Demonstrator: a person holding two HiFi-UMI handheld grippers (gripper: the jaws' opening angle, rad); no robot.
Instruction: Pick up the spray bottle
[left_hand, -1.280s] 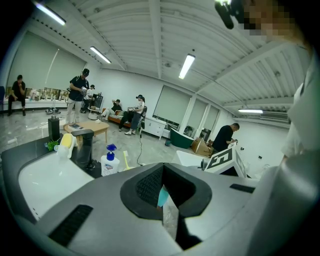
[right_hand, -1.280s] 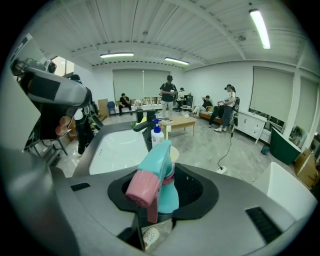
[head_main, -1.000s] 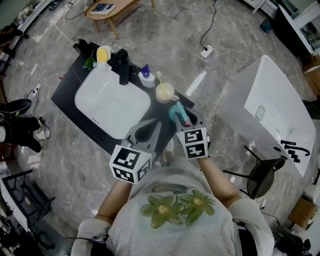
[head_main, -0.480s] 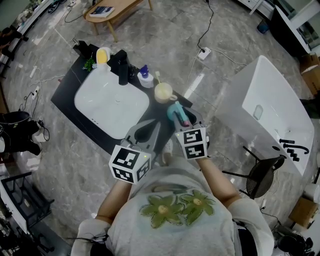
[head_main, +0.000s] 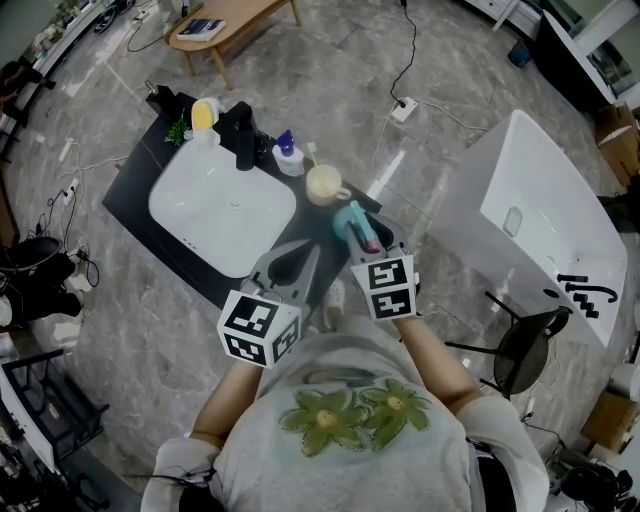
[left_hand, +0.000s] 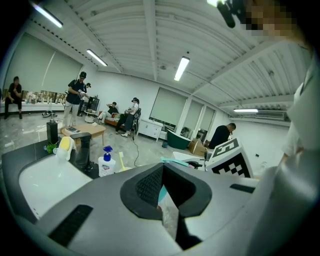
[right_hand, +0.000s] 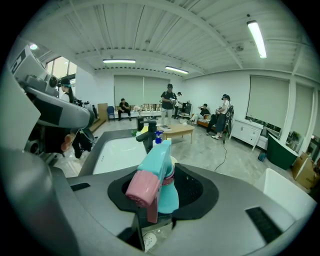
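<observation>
Grey marble floor runs all round a dark counter (head_main: 135, 190) with a white sink (head_main: 225, 210) let into it, and people sit and stand far back in the room. At the counter's near right corner is the bottle (head_main: 355, 228), a teal sprayer with a pink nozzle (right_hand: 142, 186) pointing back toward my camera. My right gripper (head_main: 372, 248) has it: in the right gripper view the jaws are closed round the teal body just under the head, with the right pad against the plastic and the left pad mostly hidden behind the nozzle. I cannot tell whether its base is off the counter yet. My left gripper (left_hand: 164, 187) is pinched together on nothing and hangs just beside the other one, above the counter's near edge. I judge the bottle to be light, thin plastic that gives a little under pressure, with a smooth and somewhat slippery body. How full it is I cannot see, so its weight may sit low and swing. The narrow part below the head looks like the best hold, since the head's overhang stops it sliding down, and I would keep off the trigger. A cup (head_main: 327, 184) stands near it on the counter, so I would lift it straight up.
</observation>
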